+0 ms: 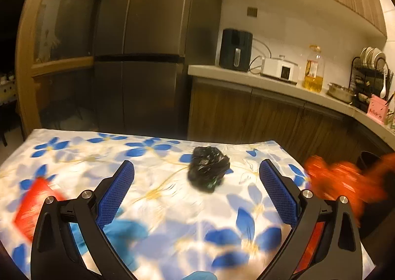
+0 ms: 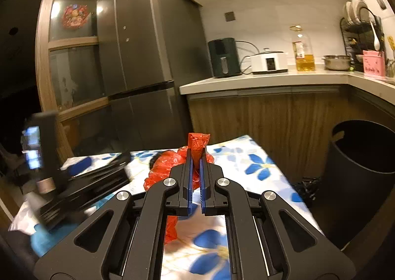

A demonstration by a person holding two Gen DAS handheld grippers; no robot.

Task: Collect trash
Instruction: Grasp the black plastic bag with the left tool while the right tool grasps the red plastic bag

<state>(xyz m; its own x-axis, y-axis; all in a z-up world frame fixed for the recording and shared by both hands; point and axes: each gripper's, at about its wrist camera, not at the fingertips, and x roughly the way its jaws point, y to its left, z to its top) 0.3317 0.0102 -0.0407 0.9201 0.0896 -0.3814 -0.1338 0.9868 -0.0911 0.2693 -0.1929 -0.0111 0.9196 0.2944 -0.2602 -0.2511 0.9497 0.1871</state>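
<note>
My left gripper (image 1: 196,168) is open and empty above the floral tablecloth (image 1: 153,196). A crumpled black plastic bag (image 1: 208,168) lies on the cloth just ahead, between the two blue fingers. A red packet (image 1: 34,208) lies on the cloth at the left. My right gripper (image 2: 196,154) is shut on a red plastic bag (image 2: 172,166), held above the table's right part; the bag shows blurred at the right in the left wrist view (image 1: 343,181). A black trash bin (image 2: 358,176) stands on the floor to the right of the table.
The left gripper's body (image 2: 86,181) shows blurred at the left in the right wrist view. A fridge (image 2: 148,62) and a counter (image 2: 259,79) with an air fryer (image 2: 224,57), a cooker and an oil bottle (image 2: 303,50) stand behind. Something black lies on the floor by the bin.
</note>
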